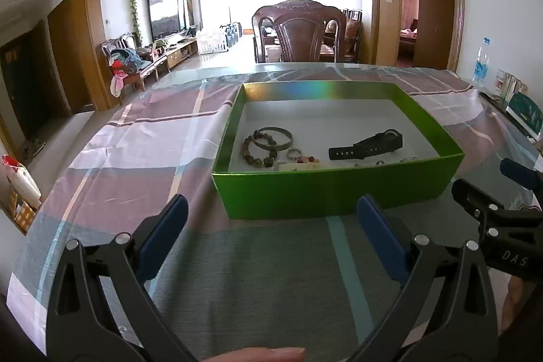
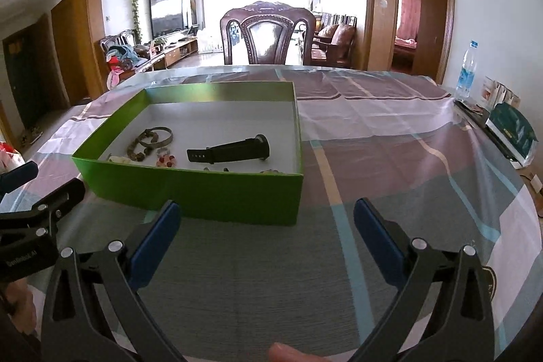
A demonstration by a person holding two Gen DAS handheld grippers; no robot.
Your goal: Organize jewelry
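A green box (image 1: 325, 192) (image 2: 210, 192) with a white floor stands on the checked tablecloth. Inside lie a black watch (image 1: 368, 145) (image 2: 230, 150), a silver bangle (image 1: 275, 138) (image 2: 158, 136), a brown bead bracelet (image 1: 256, 155) (image 2: 139, 148), a small red bead piece (image 1: 307, 159) (image 2: 166, 161) and small rings (image 1: 294, 153). My left gripper (image 1: 271, 209) is open and empty, just in front of the box's near wall. My right gripper (image 2: 268, 209) is open and empty, in front of the box's right corner. Each gripper shows at the edge of the other's view.
A dark wooden chair (image 1: 300, 33) (image 2: 268, 34) stands at the table's far side. A water bottle (image 1: 481, 63) (image 2: 466, 70) and green packets (image 2: 514, 131) sit at the table's right edge. Bare tablecloth (image 2: 390, 131) lies right of the box.
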